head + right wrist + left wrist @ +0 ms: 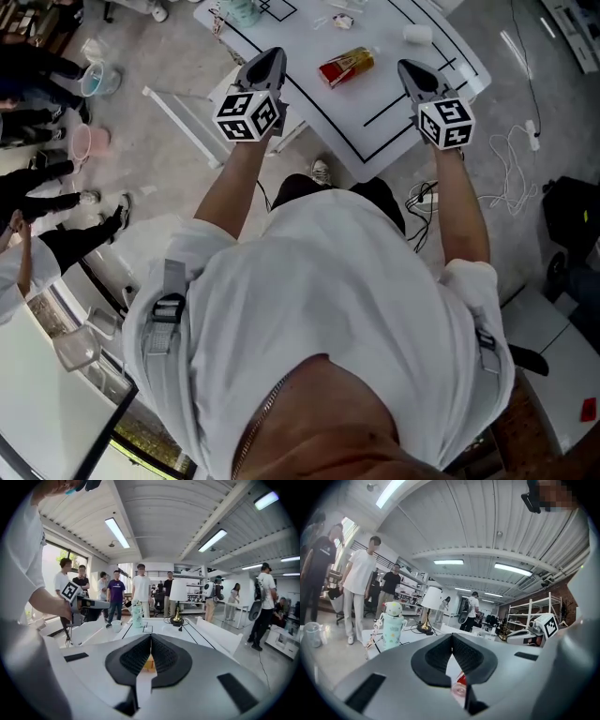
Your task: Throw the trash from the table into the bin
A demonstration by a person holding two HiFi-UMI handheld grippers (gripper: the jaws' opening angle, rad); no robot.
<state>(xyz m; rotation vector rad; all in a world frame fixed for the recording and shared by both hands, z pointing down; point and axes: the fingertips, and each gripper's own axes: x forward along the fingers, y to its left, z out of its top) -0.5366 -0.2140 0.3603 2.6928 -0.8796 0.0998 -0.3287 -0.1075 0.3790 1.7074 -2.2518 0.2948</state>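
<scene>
Red-and-yellow packet [345,67] lies flat on the white table [375,89], between my two claws and just ahead of them, untouched; a small white cup [417,34] sits further in; other scraps beyond are too small to name; no bin I can pick out for certain. Risks, my guess: going in with jaws together would shove the packet instead of gripping it; a flat pack on a slick top likely slides, maybe off the near edge. Left claw [270,58] jaws fully together, nothing between; right claw [412,71] likewise pinched together and empty; both hover short of the packet.
</scene>
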